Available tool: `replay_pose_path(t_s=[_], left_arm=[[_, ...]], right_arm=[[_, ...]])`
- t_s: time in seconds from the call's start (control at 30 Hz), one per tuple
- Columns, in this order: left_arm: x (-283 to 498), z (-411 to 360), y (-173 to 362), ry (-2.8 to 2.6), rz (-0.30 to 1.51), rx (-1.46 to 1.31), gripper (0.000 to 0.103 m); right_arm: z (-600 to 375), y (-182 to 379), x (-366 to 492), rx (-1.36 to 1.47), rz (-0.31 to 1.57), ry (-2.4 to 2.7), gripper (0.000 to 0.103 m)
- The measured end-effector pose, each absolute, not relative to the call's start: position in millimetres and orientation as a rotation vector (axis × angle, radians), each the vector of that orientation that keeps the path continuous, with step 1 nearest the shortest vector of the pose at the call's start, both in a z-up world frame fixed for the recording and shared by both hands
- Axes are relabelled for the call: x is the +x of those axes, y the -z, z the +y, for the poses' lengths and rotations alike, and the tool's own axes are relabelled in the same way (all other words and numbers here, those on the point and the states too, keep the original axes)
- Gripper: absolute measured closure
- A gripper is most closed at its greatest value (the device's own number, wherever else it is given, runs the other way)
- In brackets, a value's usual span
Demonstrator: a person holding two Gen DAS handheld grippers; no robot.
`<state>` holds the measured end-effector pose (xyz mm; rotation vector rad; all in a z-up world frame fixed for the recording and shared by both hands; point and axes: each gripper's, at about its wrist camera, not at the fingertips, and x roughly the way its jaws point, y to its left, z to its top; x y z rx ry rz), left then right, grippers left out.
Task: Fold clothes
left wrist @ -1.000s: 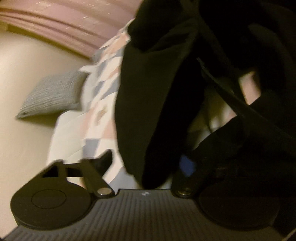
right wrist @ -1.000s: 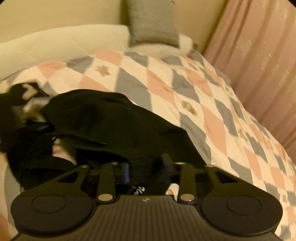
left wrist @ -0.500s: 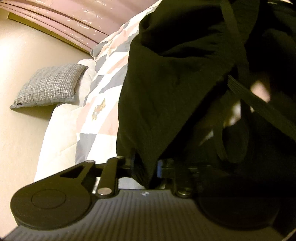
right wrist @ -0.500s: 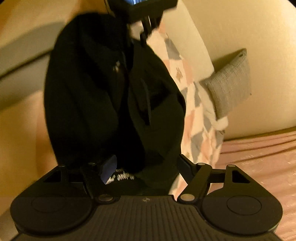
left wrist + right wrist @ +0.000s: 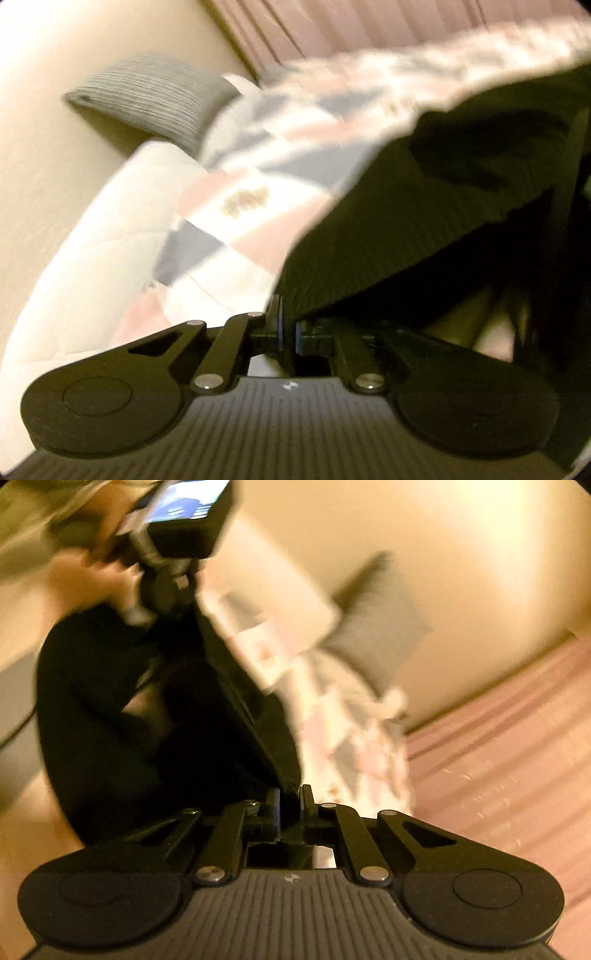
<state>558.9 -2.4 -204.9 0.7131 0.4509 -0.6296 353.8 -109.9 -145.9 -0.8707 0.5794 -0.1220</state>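
The scene was a bedroom: a bed covered by a quilt (image 5: 258, 206) patterned in pink, grey and white diamonds, set against a cream wall, with a pale pink pleated curtain (image 5: 369, 26) on the side of the bed away from that wall. A grey woven cushion (image 5: 147, 99) leaned on the wall at the head of the quilt. Both views were smeared by motion, so fine detail was hard to read.

The black ribbed-knit garment (image 5: 424, 206) hung in the air over the quilt, stretched between the two tools. The left gripper (image 5: 286, 332) had its jaws pressed together on one edge of the fabric, with blue pad faces just visible at the pinch. The right gripper (image 5: 290, 805) was likewise clamped on another edge, dark cloth filling the narrow gap between its fingers. In the right wrist view the other handheld tool with its lit screen (image 5: 184, 520) showed above the garment, with a hand (image 5: 74, 576) behind it.

Judged from this, folding had barely begun. The garment was bunched and sagging, with a thin strap or cord trailing, no part of it clearly lying flat on the quilt, and no crease made. Spreading it out flat and making every fold appeared to remain.
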Motion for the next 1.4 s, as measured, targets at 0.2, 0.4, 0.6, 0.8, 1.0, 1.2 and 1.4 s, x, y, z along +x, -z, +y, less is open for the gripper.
replay_pose_path(t_s=[0.2, 0.4, 0.6, 0.8, 1.0, 1.2, 1.4], left_arm=[[515, -3, 94, 0.618, 0.284, 0.572, 0.099], [437, -6, 30, 0.596, 0.199, 0.579, 0.094], [343, 9, 53, 0.612, 0.430, 0.445, 0.090], [277, 12, 55, 0.634, 0.469, 0.415, 0.094], [300, 25, -1, 0.640, 0.382, 0.362, 0.095], [307, -21, -82, 0.746, 0.158, 0.543, 0.094], [208, -144, -106, 1.003, -0.013, 0.689, 0.094]], right_arm=[[-129, 55, 314, -0.753, 0.397, 0.298, 0.099], [-132, -23, 225, -0.647, 0.271, 0.378, 0.099], [-120, -39, 112, -0.628, 0.310, 0.429, 0.103], [-113, -34, 37, -0.553, 0.422, 0.431, 0.103], [-59, -51, 2, -0.418, 0.378, 0.400, 0.103], [-45, -74, -13, -0.147, 0.337, 0.475, 0.103], [-91, -55, -101, 0.193, 0.354, 0.659, 0.103]])
